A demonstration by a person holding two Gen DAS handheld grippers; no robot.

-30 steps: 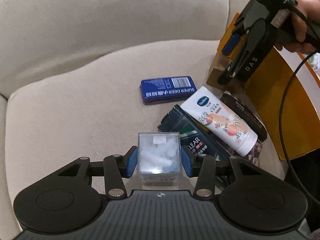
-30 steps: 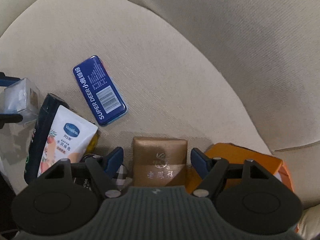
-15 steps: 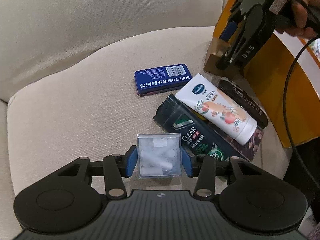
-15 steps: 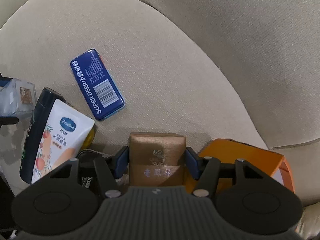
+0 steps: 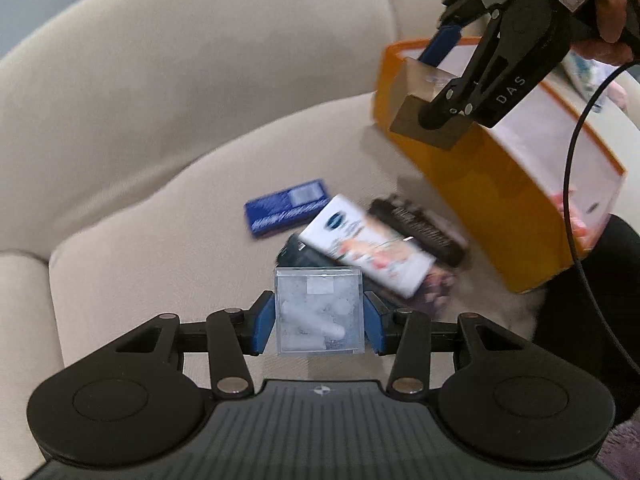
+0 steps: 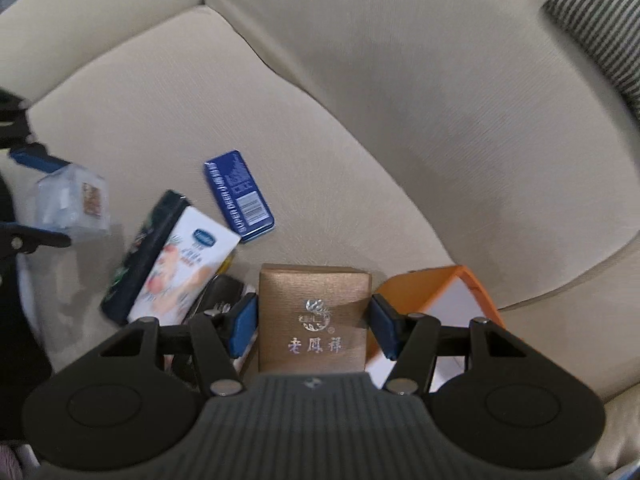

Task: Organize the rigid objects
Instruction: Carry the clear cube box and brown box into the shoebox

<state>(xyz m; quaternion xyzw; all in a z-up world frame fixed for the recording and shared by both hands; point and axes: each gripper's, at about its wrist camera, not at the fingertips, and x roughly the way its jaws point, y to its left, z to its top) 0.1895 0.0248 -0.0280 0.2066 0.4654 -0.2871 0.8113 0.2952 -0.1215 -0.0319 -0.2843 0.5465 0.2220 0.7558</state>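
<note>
My left gripper (image 5: 319,316) is shut on a clear plastic box (image 5: 319,312) of white pieces, held above the sofa seat; the box also shows in the right wrist view (image 6: 74,204). My right gripper (image 6: 314,318) is shut on a bronze gift box (image 6: 313,320), lifted above the seat next to the orange box (image 6: 448,300). In the left wrist view the bronze box (image 5: 416,110) hangs in front of the orange box (image 5: 500,176). On the seat lie a blue tin (image 6: 239,197), a white cream tube (image 6: 184,266) and a dark shampoo bottle (image 6: 146,250).
A black flat pack (image 5: 418,232) lies beside the tube near the orange box. The beige sofa backrest (image 6: 360,40) rises behind the seat. A striped cushion (image 6: 600,20) sits at the far right. A cable (image 5: 576,208) hangs from the right gripper.
Both grippers have risen from the seat with their boxes. The right gripper closed on the bronze box and lifted it up beside the orange box.
</note>
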